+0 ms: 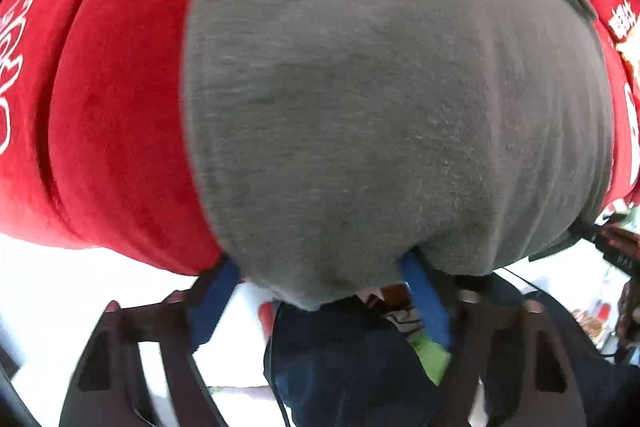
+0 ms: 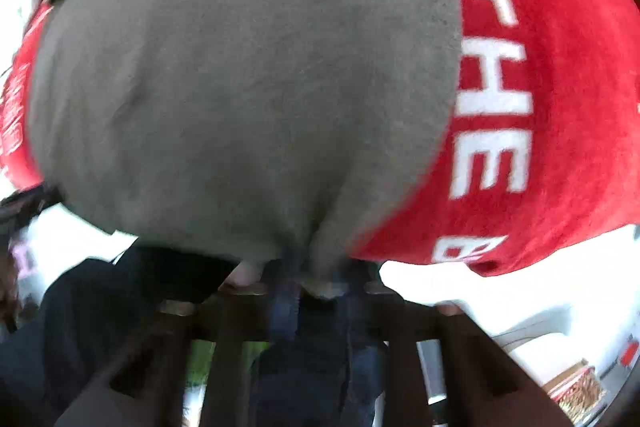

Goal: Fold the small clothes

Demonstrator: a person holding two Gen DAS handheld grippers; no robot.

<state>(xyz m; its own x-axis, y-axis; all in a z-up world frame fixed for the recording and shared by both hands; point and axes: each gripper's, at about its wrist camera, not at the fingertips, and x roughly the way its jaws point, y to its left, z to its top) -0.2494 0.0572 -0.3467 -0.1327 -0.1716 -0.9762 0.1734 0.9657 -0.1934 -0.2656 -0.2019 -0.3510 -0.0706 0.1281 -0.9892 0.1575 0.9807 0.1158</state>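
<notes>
A grey garment with a dark waistband [image 1: 360, 87] lies on a red cloth with white lettering [image 1: 112, 107] and fills most of both views. In the left wrist view my left gripper [image 1: 320, 279] has its blue-padded fingers [image 1: 424, 291] wide apart, with the garment's near edge between them. In the right wrist view the same garment [image 2: 240, 87] bunches at its near edge, where my right gripper [image 2: 316, 275] has its fingers close together, pinching the fabric.
The red cloth [image 2: 560, 107] spreads to both sides of the garment. A person in dark clothing [image 1: 340, 367] stands below the grippers. White floor or surface [image 2: 480, 295] and a patterned box [image 2: 576, 387] show at the lower right.
</notes>
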